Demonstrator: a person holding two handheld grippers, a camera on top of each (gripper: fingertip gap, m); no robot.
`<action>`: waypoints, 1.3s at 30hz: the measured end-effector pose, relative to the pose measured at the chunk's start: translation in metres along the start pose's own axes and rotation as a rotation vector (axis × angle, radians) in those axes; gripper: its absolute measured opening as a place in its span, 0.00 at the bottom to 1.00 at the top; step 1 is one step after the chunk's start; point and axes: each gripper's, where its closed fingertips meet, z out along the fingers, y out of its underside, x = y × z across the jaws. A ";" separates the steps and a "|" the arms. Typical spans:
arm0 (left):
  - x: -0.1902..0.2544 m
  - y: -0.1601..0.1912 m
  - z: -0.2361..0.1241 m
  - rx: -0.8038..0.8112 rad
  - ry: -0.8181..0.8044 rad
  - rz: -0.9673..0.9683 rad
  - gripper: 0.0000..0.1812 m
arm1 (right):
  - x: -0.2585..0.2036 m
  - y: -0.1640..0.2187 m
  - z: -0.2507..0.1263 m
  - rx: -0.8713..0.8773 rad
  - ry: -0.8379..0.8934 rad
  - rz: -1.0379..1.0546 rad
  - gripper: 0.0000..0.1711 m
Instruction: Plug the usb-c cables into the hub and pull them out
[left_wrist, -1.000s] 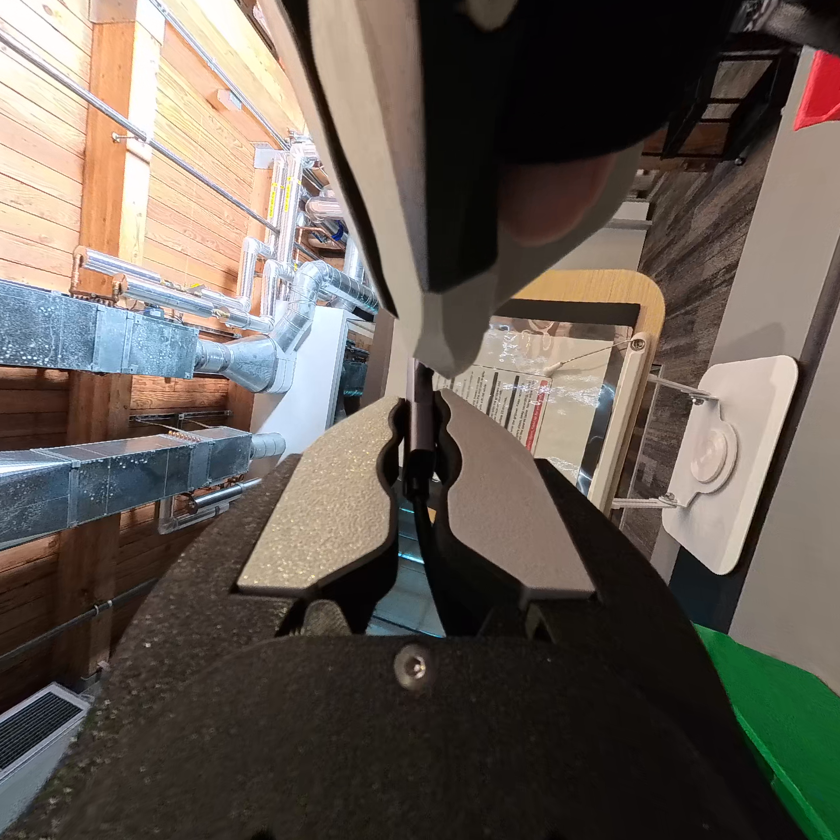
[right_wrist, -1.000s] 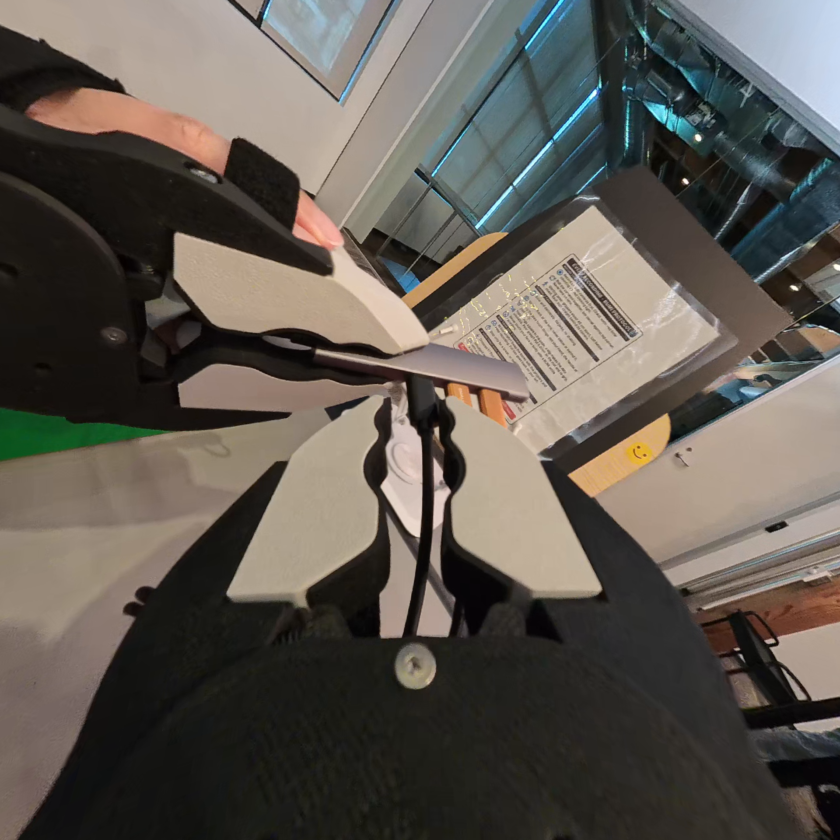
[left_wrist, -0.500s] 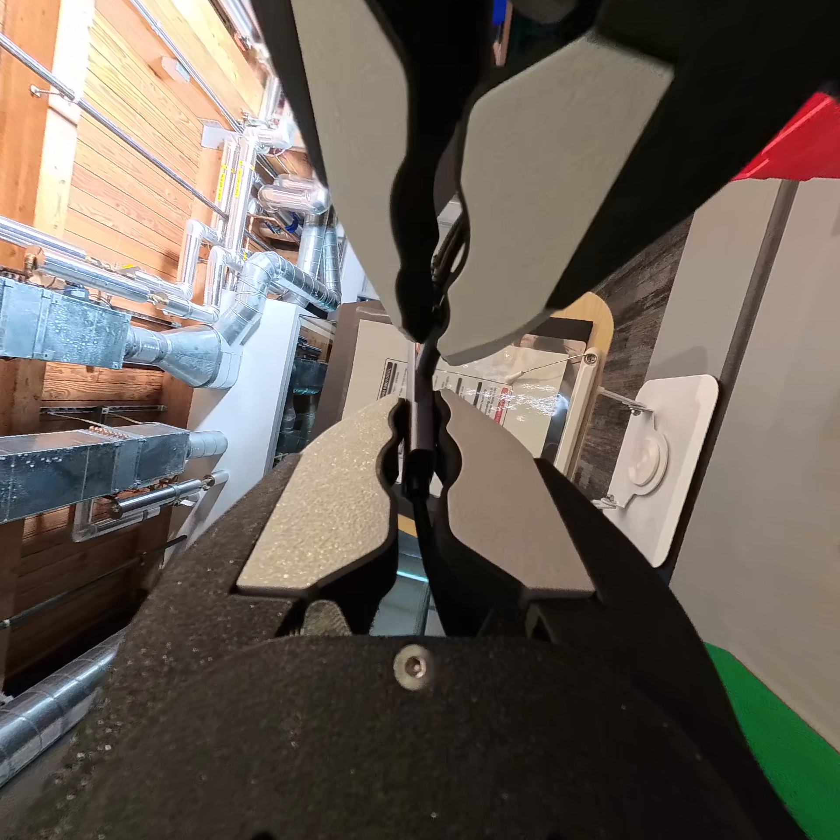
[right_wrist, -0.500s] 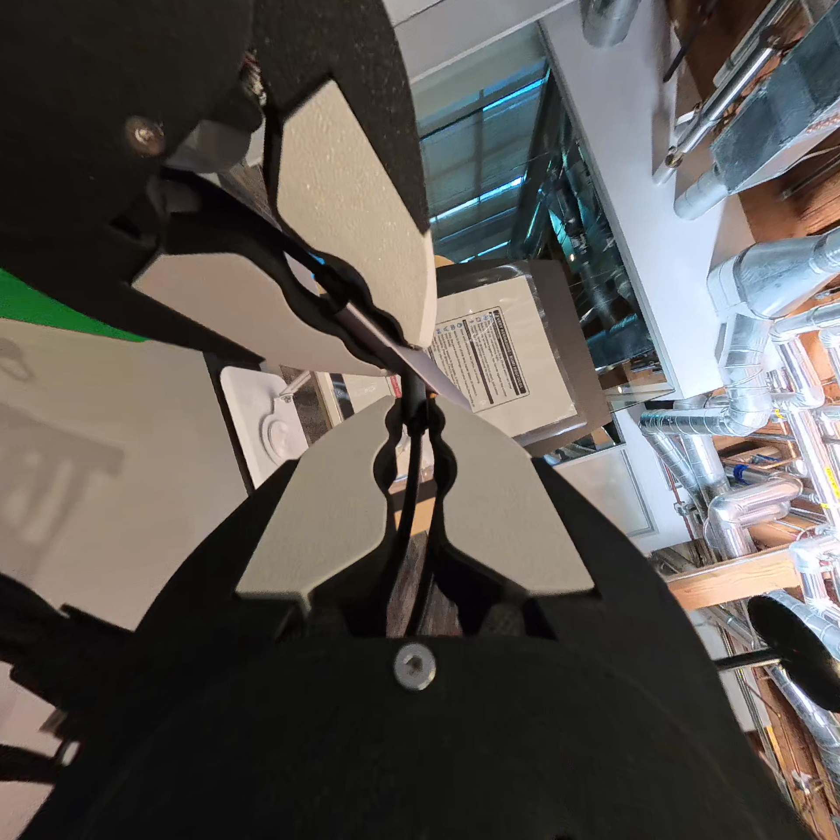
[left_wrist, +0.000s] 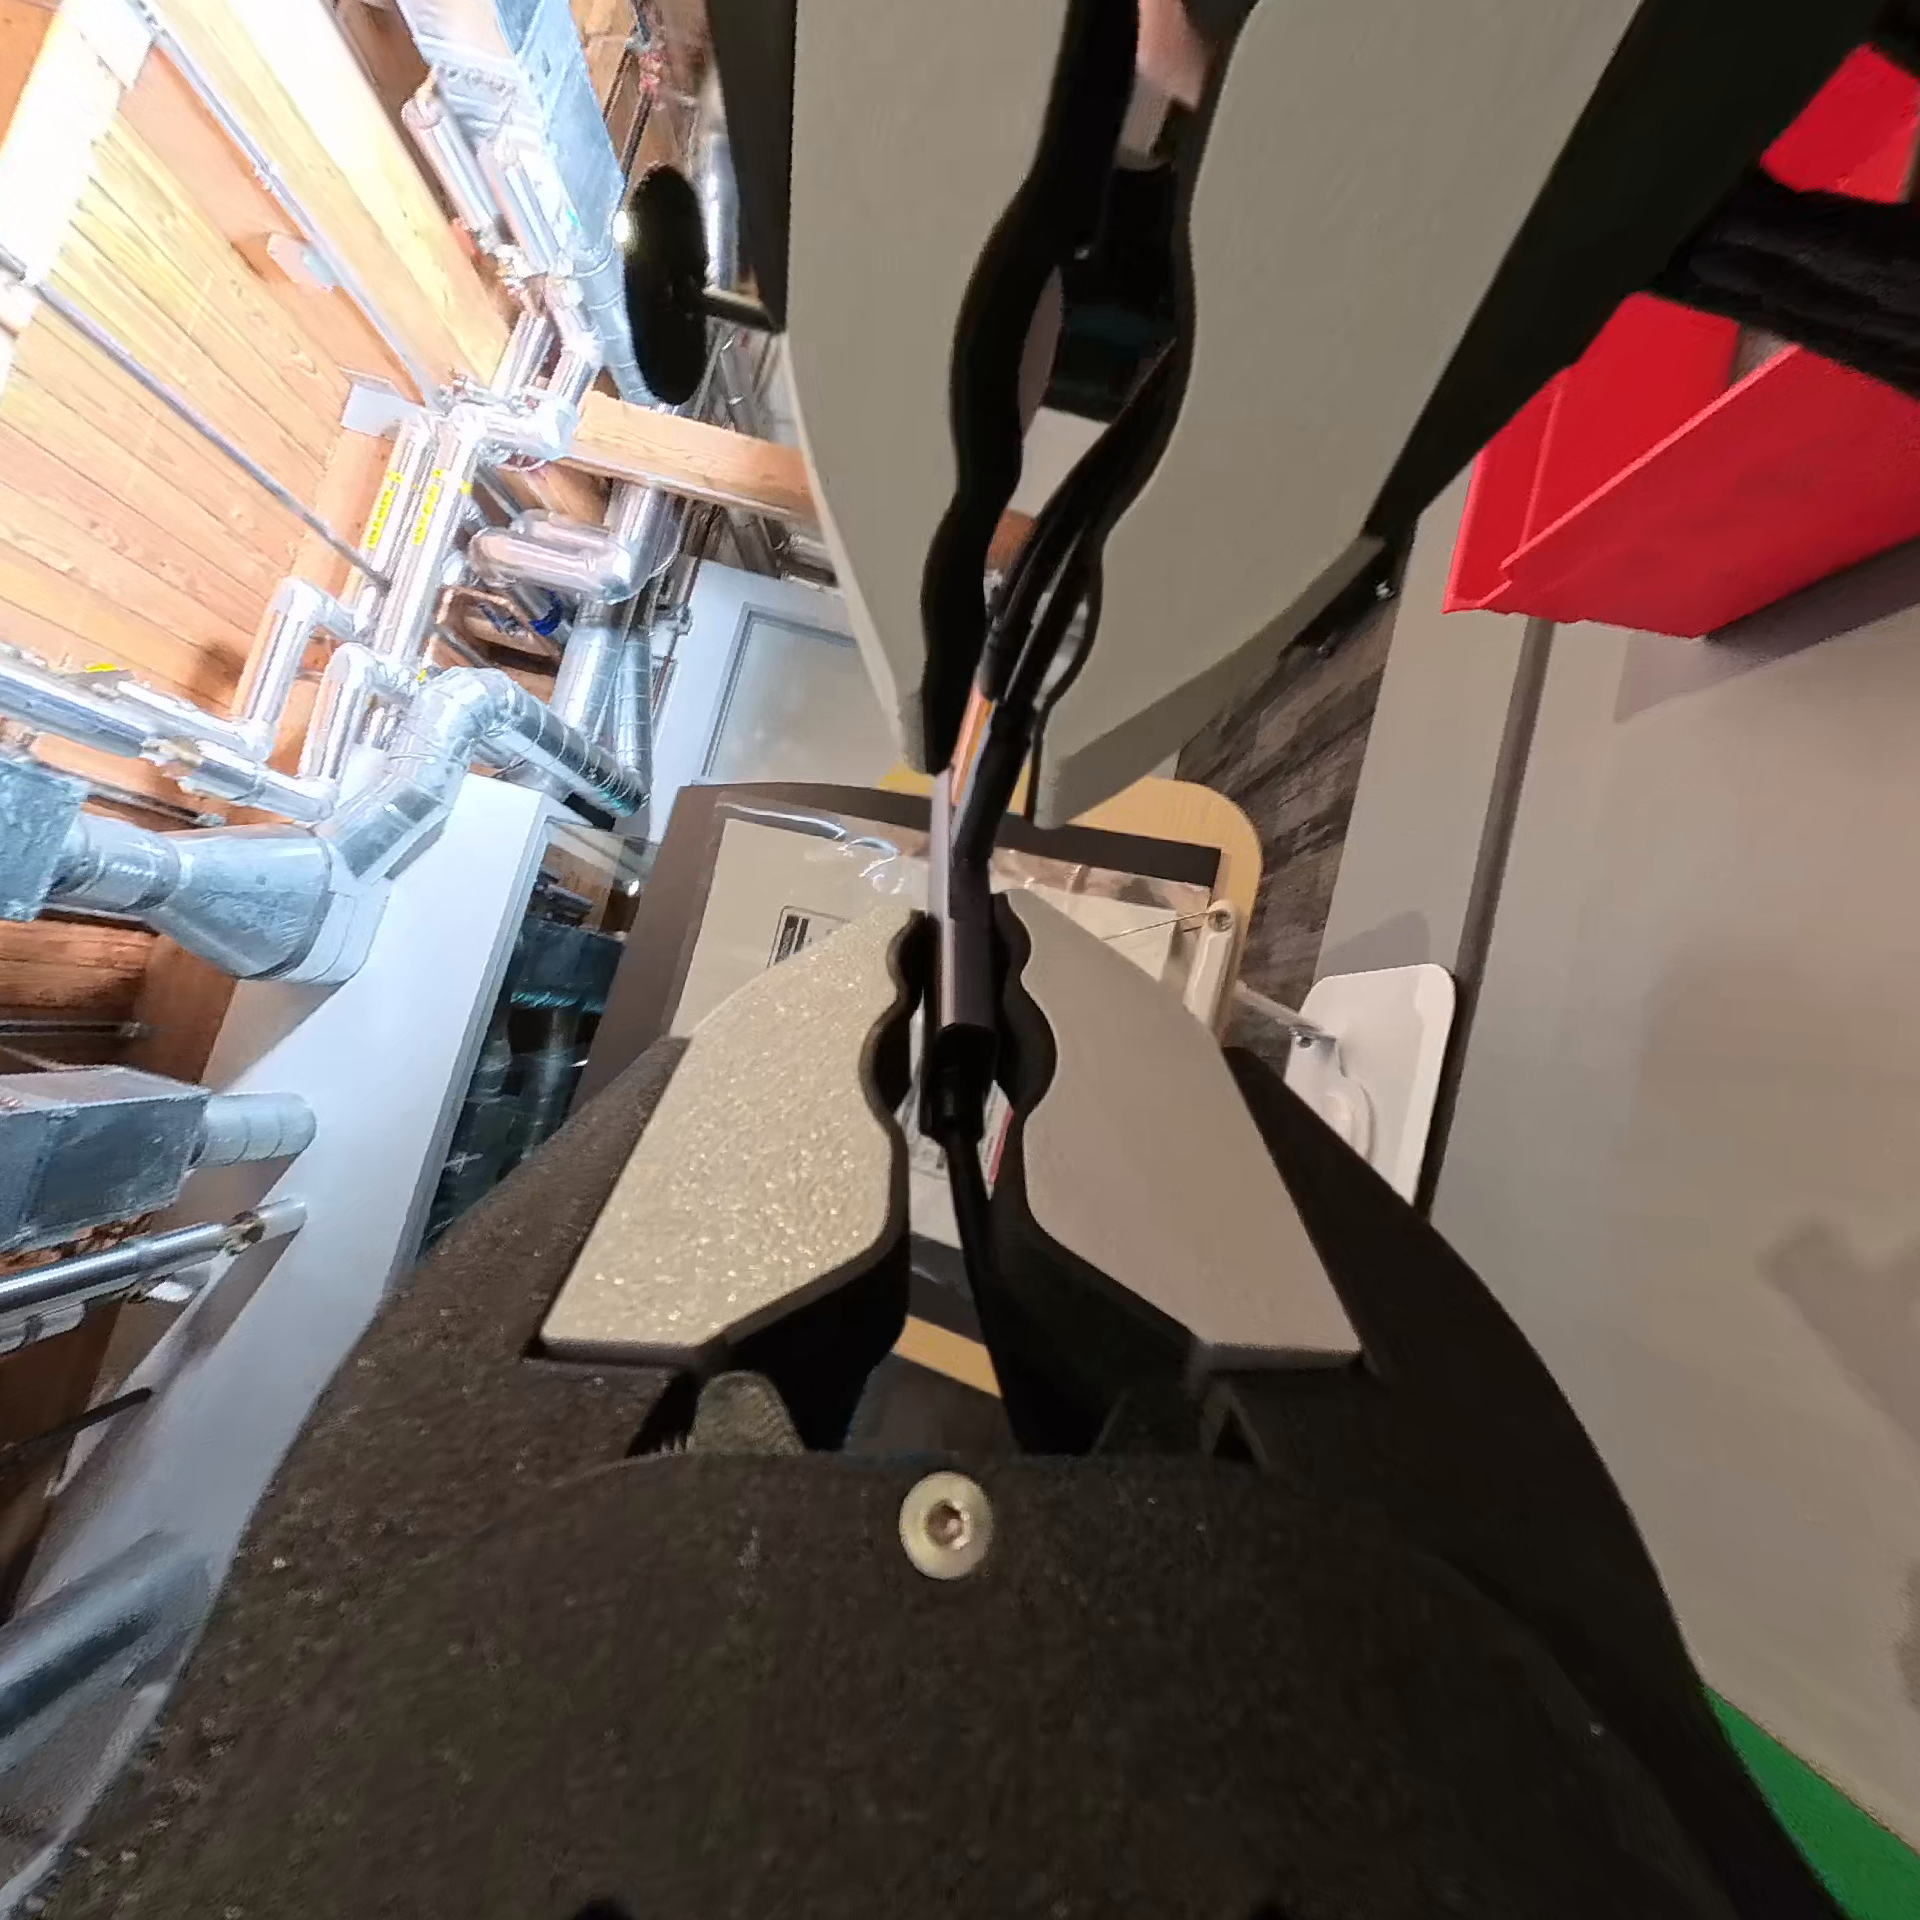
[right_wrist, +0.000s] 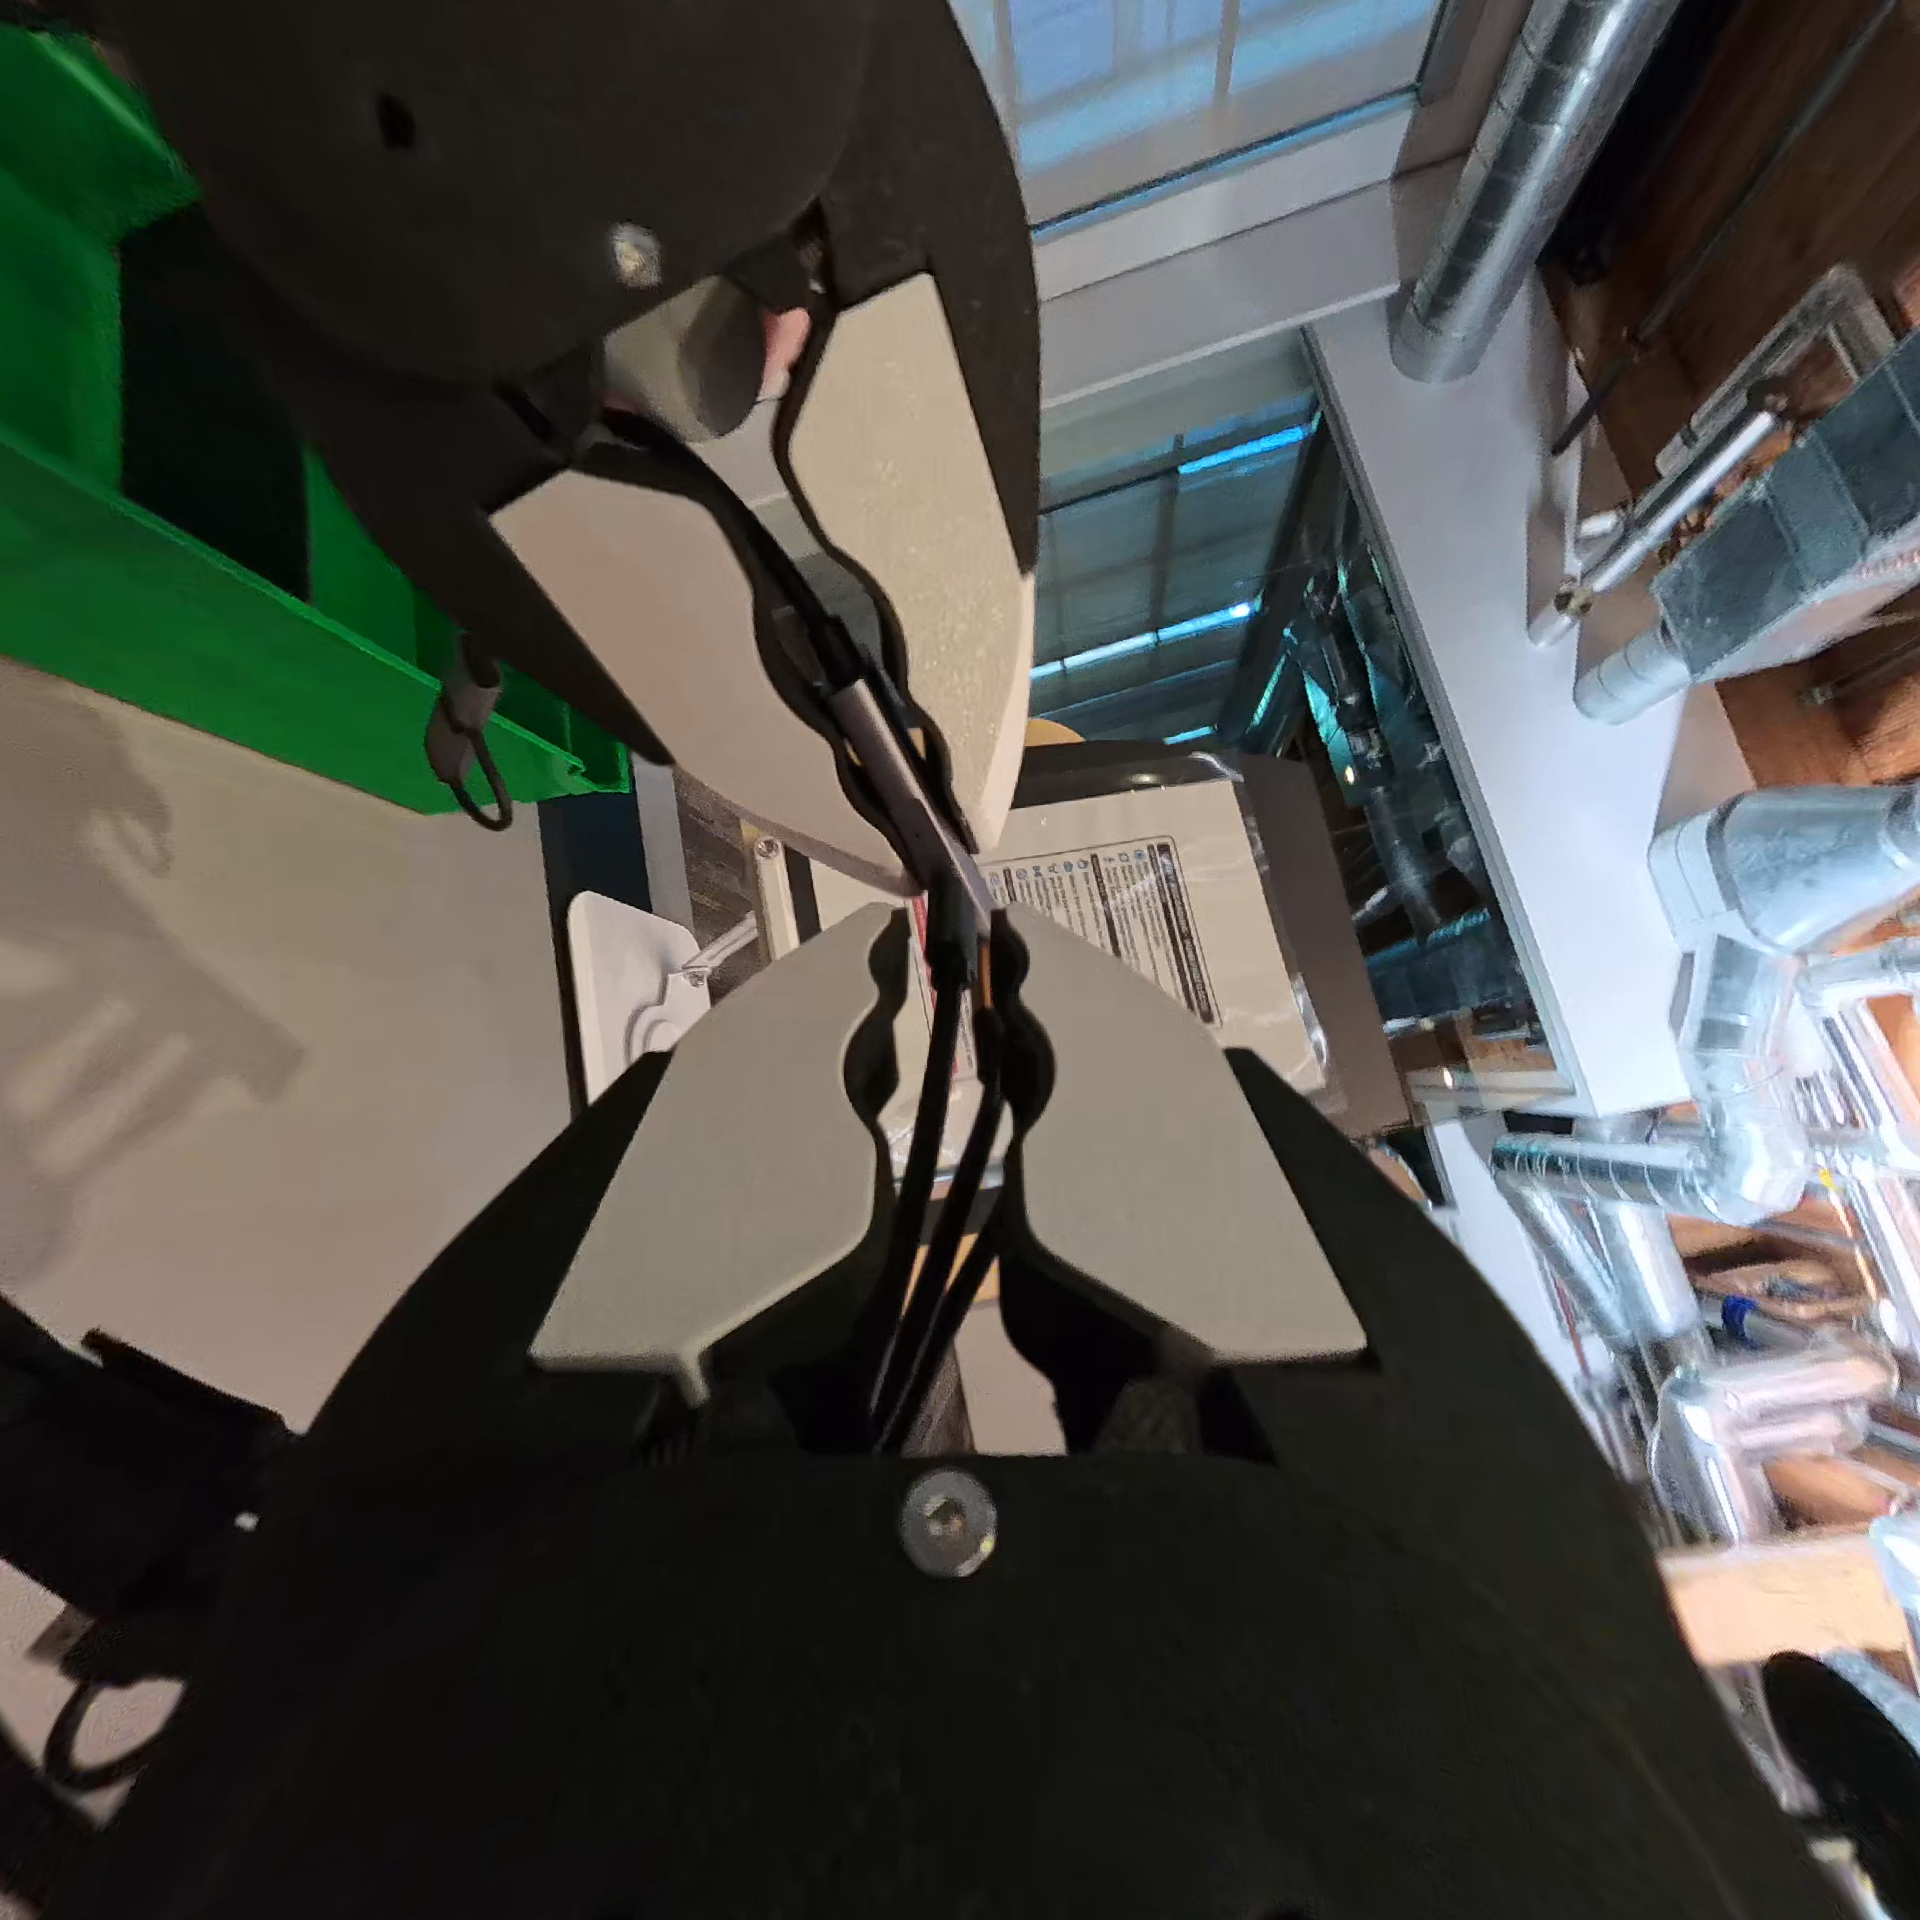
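Left fingers (left_wrist: 873, 1039) pinching hub (left_wrist: 961, 977); right fingers (right_wrist: 1091, 1049) pinching usb-c cable (right_wrist: 971, 961) plug.

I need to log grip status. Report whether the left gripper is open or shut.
Shut: the left gripper has its grey fingers closed on the thin grey metal hub, whose edge sits pinched between them at the tips.
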 end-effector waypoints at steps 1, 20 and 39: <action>0.001 -0.001 -0.001 0.012 0.016 -0.008 0.06 | -0.003 -0.002 -0.002 0.012 -0.021 -0.030 0.10; 0.008 -0.017 -0.020 0.171 0.208 -0.167 0.05 | 0.036 -0.070 -0.061 0.406 -0.056 0.313 0.15; 0.012 -0.019 -0.027 0.212 0.292 -0.226 0.06 | 0.001 -0.024 -0.050 0.129 -0.176 0.055 0.15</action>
